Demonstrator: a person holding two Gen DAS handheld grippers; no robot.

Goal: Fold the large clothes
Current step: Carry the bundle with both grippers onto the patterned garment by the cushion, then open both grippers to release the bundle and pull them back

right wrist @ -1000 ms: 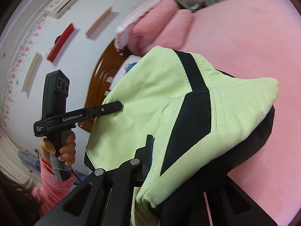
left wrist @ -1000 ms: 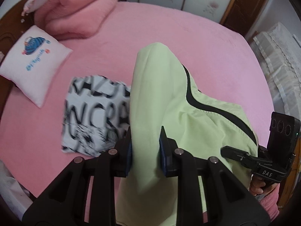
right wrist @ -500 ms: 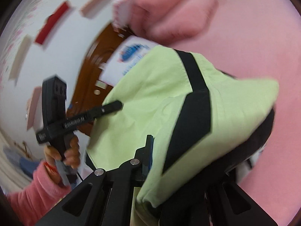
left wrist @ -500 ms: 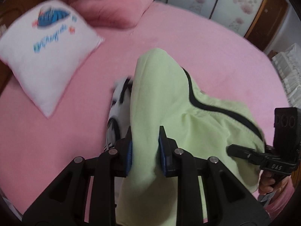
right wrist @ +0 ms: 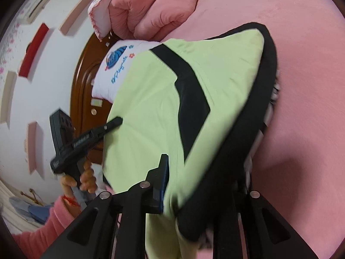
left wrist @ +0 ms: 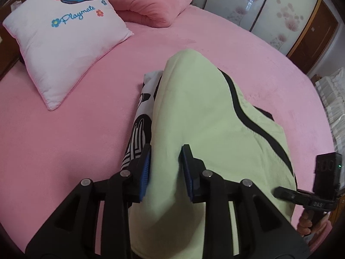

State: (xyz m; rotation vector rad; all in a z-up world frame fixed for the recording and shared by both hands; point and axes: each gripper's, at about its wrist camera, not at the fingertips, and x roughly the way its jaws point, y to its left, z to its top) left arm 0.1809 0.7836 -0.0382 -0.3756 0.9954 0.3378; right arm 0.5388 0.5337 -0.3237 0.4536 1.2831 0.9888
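A folded light-green garment with black stripes [left wrist: 200,116] hangs between my two grippers above the pink bed [left wrist: 64,129]. My left gripper [left wrist: 166,170] is shut on its near edge, the blue pads pressing thick cloth. My right gripper [right wrist: 194,185] is shut on the garment's [right wrist: 155,99] other edge; its right finger is hidden under the cloth. A folded black-and-white printed garment [left wrist: 140,129] lies on the bed directly beneath, mostly covered by the green one. Each gripper shows in the other's view: the right [left wrist: 306,196], the left [right wrist: 86,138].
A white "Playmate" pillow [left wrist: 62,36] lies at the left of the bed, with pink folded bedding [left wrist: 148,2] behind it. A wooden headboard [right wrist: 86,86] stands beyond. Floral wardrobe doors [left wrist: 258,6] stand past the bed's far edge.
Both grippers have carried the green garment leftward toward the pillow and over the black-and-white garment, which is now mostly covered. Both stay shut on the cloth.
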